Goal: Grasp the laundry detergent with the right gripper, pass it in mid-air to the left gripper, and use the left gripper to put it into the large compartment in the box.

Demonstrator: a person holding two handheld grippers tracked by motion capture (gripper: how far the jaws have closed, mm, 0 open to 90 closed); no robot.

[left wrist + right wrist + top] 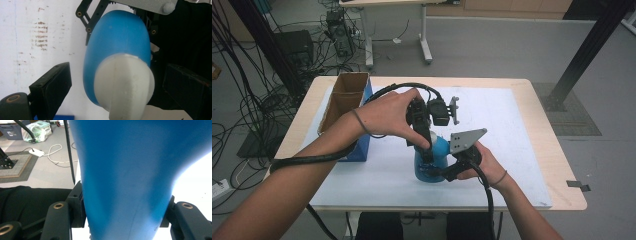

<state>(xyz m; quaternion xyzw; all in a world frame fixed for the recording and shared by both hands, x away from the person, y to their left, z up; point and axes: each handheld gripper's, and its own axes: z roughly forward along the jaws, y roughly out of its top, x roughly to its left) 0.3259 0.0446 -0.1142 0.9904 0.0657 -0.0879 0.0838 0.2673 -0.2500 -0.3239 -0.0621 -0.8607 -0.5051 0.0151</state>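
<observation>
1. State of grip. The right hand-held gripper is pinching the blue bottle low on its body; in the right gripper view both jaws press against the blue wall on either side. The left hand-held gripper comes down from above with its jaws spread either side of the white cap, with clear gaps on both sides and no contact visible.

2. Location of the item. The bottle stands on the white mat that covers the table, directly between the two hand-held grippers and just in front of the person.

3. Risk: twisting. If the left jaws close on the cap and turn it, the smooth, rounded bottle may rotate inside the right jaws, since the grip sits on a tapering wall. Judgement only.

4. Risk: off-centre closure. The cap sits nearer the right-hand jaw in the left gripper view; closing may push the neck sideways and tip the bottle.

5. Risk: squeeze. A soft wall could buckle under the right jaws and spill contents once the cap is off. Contents cannot be told.

6. Surroundings. An open cardboard box lies beyond the left hand-held gripper, near but apart. The cable trailing over the left forearm could drag.

7. Obstructions. The left hand hides the bottle's top in the high view.
</observation>
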